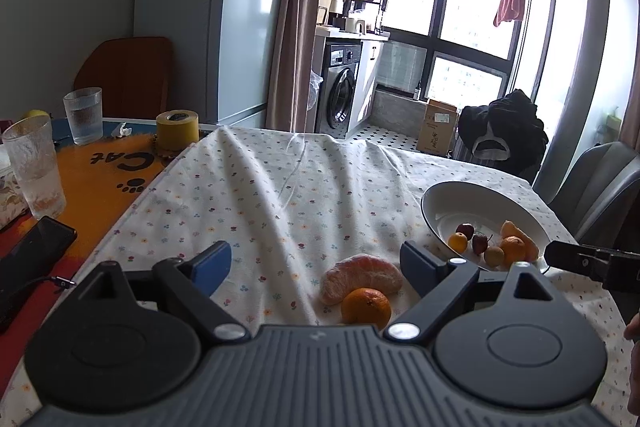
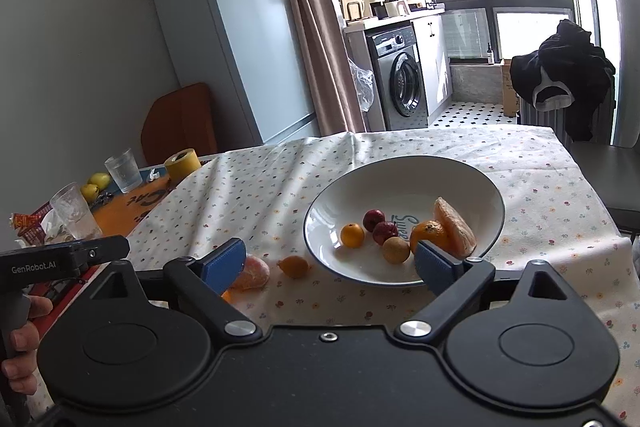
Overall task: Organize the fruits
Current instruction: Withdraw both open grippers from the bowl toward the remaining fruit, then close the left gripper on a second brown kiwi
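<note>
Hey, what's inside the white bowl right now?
The bowl holds two red fruits, a small orange, a brownish fruit, a mandarin and a peeled segment; the right tool's finger hides the near rim.

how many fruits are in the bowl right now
6: small orange fruit at left, two red fruits in the middle, brownish fruit in front, tangerine and peeled citrus piece at right; the right claw may hide more.

A table under a floral tablecloth (image 2: pixel 400 155) carries a white bowl (image 2: pixel 320 211) at frame centre; a peeled citrus half (image 1: pixel 360 277), a mandarin (image 1: pixel 366 307) and a small yellow-orange fruit (image 2: pixel 294 265) lie on the cloth lower left of it.

At far left, two glasses (image 1: pixel 83 115) and a yellow tape roll (image 1: pixel 177 129) stand on an orange mat (image 1: pixel 100 183).
</note>
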`<state>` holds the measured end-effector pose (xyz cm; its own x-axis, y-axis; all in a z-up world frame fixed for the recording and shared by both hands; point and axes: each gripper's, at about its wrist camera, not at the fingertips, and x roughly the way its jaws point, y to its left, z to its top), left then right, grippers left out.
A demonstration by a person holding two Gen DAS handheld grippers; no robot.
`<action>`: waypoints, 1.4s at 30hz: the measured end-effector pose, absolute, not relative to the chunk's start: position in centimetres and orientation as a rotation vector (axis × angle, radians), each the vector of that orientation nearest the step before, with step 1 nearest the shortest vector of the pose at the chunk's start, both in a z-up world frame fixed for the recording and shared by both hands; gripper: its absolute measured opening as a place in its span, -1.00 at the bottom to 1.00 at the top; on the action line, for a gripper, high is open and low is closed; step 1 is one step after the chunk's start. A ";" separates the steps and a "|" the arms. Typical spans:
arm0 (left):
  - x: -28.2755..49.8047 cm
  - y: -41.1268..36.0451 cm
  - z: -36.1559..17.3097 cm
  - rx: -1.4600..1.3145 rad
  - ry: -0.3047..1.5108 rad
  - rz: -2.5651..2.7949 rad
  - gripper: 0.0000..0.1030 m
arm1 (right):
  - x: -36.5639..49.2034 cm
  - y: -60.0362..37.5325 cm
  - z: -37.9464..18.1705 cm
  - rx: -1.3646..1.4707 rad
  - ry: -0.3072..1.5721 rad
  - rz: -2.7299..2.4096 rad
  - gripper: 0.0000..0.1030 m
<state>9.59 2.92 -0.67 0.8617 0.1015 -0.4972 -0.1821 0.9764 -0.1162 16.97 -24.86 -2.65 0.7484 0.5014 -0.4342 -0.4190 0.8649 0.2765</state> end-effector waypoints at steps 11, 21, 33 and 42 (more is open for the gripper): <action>7.6 3.3 -1.1 -0.161 0.535 0.147 0.75 | 15.2 -23.0 -2.7 0.138 0.553 0.558 0.83; 6.9 3.2 -1.9 -0.164 0.563 0.133 0.75 | 14.5 -22.1 -3.1 0.118 0.578 0.585 0.84; 7.6 2.5 -3.0 -0.160 0.571 0.112 0.75 | 15.0 -22.1 -4.1 0.128 0.599 0.586 0.85; 8.5 2.5 -4.9 -0.149 0.597 0.112 0.64 | 16.1 -21.7 -5.5 0.133 0.626 0.584 0.85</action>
<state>8.46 2.46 -4.94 0.8215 0.0615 -0.5669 -0.1475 0.9832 -0.1070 16.05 -21.65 -5.54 0.6557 0.5529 -0.5142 -0.4749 0.8314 0.2885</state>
